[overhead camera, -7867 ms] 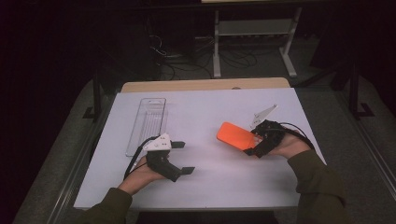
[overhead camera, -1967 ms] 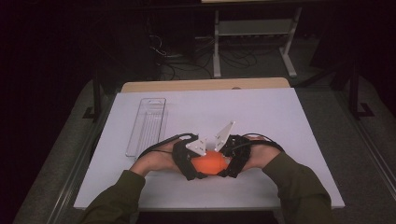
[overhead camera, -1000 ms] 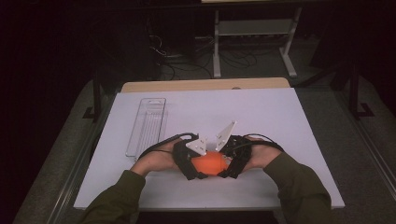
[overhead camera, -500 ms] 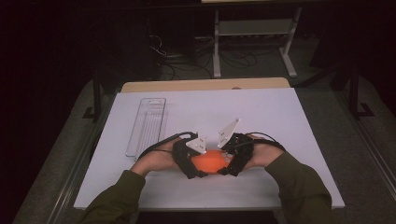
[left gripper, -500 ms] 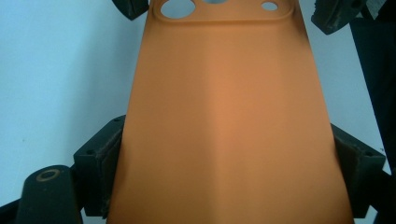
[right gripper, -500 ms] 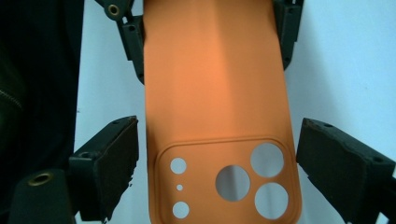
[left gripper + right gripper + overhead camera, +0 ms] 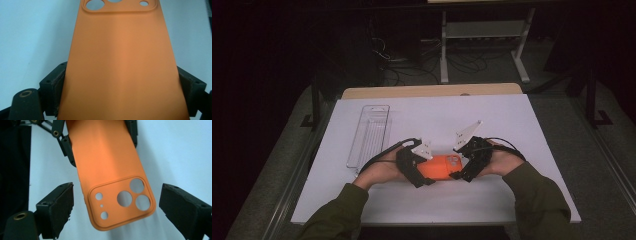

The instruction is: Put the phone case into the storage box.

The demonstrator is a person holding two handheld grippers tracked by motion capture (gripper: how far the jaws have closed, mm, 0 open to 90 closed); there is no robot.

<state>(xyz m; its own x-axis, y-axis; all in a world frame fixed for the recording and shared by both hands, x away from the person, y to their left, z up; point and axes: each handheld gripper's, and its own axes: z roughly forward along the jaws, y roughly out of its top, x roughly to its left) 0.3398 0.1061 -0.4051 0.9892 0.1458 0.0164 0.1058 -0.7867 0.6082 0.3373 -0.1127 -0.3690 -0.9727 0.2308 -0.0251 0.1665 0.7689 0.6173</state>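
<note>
While the person's forearms come in from six o'clock, a clear plastic tray (image 7: 370,135) lies out at about ten o'clock on the white table (image 7: 522,130), well apart from both hands. Next along, the left gripper (image 7: 424,172) sits near the table's middle with its jaws clamped on the long sides of an orange phone case (image 7: 441,167). In the left gripper view the pads press the case (image 7: 120,65) at either edge, and its camera cutouts lie at twelve o'clock, at the far end. A grey three-cornered plate (image 7: 422,148) stands on top of that gripper. The case lies roughly level between the two hands, its back face up. At its three o'clock end comes the right gripper (image 7: 462,167), jaws spread wide. In the right gripper view the black pads (image 7: 58,207) stand off on both sides of the case's camera end (image 7: 120,202), each with a gap of white table showing, so they touch nothing. The left gripper's jaws (image 7: 98,135) show at twelve o'clock in that view, holding the case's other end.
</note>
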